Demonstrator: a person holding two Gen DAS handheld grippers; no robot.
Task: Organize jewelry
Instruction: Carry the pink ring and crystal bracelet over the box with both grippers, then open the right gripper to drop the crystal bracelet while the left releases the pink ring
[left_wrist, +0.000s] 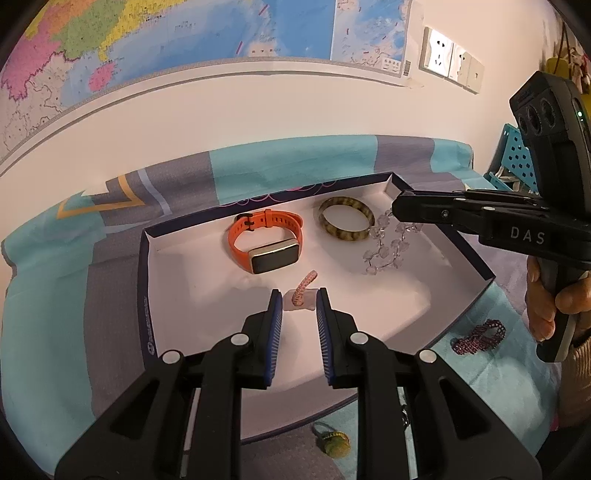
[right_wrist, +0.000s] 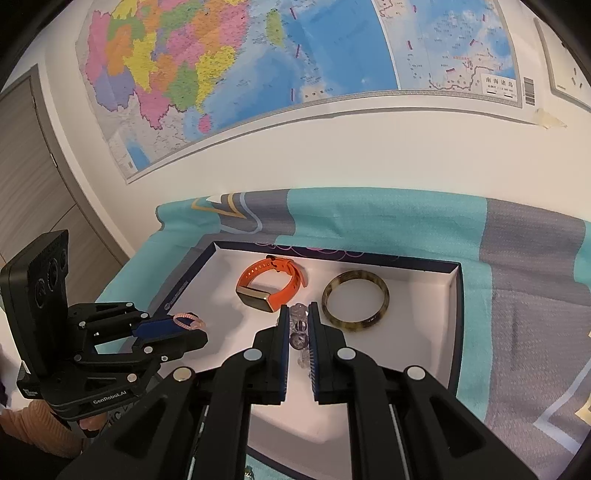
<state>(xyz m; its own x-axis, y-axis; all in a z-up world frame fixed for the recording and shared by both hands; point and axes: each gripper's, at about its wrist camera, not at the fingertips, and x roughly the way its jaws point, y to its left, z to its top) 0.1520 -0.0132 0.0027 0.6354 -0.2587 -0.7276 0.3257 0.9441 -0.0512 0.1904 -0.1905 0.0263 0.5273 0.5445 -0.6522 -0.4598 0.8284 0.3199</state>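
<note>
We see a shallow white tray (left_wrist: 207, 295) with a dark rim lying on a teal and grey cloth (left_wrist: 277, 162), and both tongs reach over it from the near side.

The left gripper (left_wrist: 299, 302) holds its jaws narrow, closed on a small pink woven ring (left_wrist: 301, 290). The ring stands up between the tips, its loop poking forward and slightly to the right, just above the tray floor in the near middle. In the right wrist view the same ring (right_wrist: 188, 322) sticks out past the tips of the left tongs, over the tray's left part.

The right gripper (right_wrist: 297, 325) is nearly closed on a string of clear crystal beads (right_wrist: 299, 332). From the left wrist view the bead string (left_wrist: 386, 247) hangs down from those tips, and its lower loop appears to rest on the tray floor, just right of a mottled brown bangle (left_wrist: 346, 218). An orange smart band (left_wrist: 266, 240) lies left of the bangle, in the far middle.

We judge that the move ahead turns on height: each piece already sits over open tray floor, directly below its own tongs, so a short lowering and letting go would place it. A dark purple beaded bracelet (left_wrist: 478, 336) and a small yellow-green ring (left_wrist: 334, 439) lie on the cloth outside the tray, the bracelet nearer the right hand (left_wrist: 546, 306).
</note>
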